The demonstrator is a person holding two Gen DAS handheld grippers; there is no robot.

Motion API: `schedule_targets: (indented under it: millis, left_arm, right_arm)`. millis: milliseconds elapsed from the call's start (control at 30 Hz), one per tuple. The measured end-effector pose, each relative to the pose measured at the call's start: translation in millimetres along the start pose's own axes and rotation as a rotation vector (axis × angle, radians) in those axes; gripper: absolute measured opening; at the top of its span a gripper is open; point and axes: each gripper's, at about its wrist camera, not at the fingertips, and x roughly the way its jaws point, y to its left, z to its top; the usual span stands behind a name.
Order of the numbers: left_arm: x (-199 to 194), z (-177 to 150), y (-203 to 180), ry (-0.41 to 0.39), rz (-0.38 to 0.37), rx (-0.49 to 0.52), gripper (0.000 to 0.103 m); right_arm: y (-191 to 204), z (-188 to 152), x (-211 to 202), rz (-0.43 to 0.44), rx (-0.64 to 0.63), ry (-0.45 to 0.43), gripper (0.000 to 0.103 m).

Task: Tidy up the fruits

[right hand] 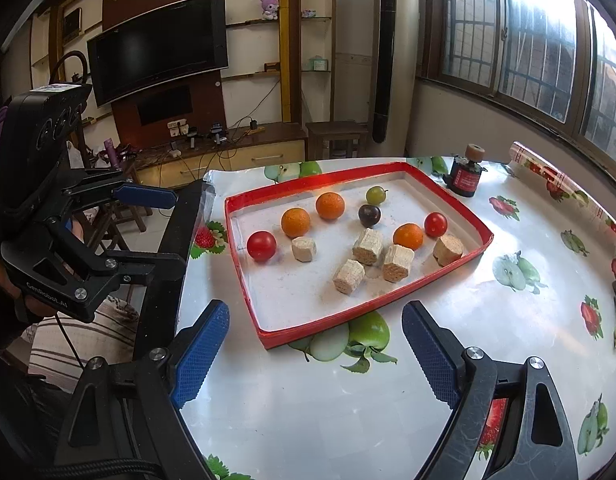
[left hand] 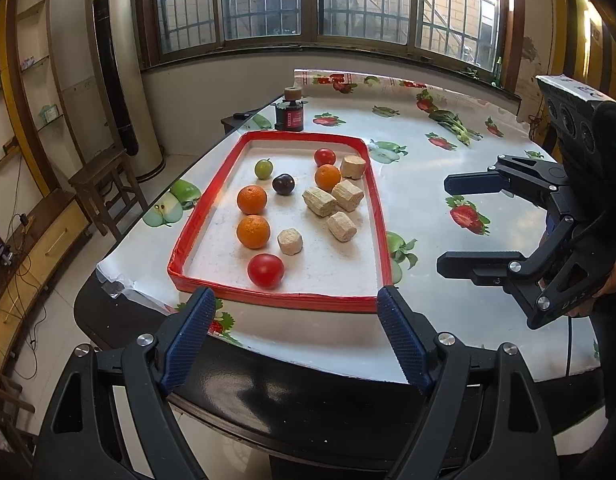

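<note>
A red-rimmed white tray [left hand: 276, 299] [right hand: 387, 304] holds three oranges [left hand: 252, 231], two red tomatoes [left hand: 265, 270], a dark plum [left hand: 283, 184], a green grape-like fruit [left hand: 263, 169] and several beige cork-like blocks [left hand: 341, 226]. My left gripper [left hand: 296, 304] is open and empty, just short of the tray's near rim; it also shows in the right wrist view [right hand: 164, 232]. My right gripper [right hand: 315, 320] is open and empty at the tray's right side; it also shows in the left wrist view [left hand: 447, 224].
The table [left hand: 419, 200] has a glossy fruit-print cloth. A small dark jar with a cork lid [left hand: 290, 110] [right hand: 466, 174] stands behind the tray. Green vegetables [left hand: 453, 124] lie at the far right. A wooden stool [left hand: 104, 184] and a tower air conditioner [left hand: 120, 76] stand beyond the left table edge.
</note>
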Motion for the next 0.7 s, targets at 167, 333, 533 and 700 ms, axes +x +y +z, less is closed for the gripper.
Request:
schedule_targets:
  millis: [167,333,533,700]
  left_arm:
    - [-4.0,0.2,-2.7,-0.01,0.003,0.001,0.083]
    - [-10.1,-2.1,-3.8,-0.023,-0.069,-0.015,0.083]
    - [-15.0,-2.7,-5.2,-0.041,-0.031,0.0,0.083]
    - [-14.3,-2.4,-3.0,-0.04,-0.018,-0.004,0.083]
  right_arm:
    - [2.1,0.9,1.0,0.003,-0.008,0.0,0.089]
    - [5.4,1.9,2.4,0.013,-0.019,-0.004,0.089]
    - [10.3,5.4,4.5,0.014,-0.037,-0.007,0.089]
    - [13.8,6.0,4.0,0.01,-0.048,-0.006,0.089]
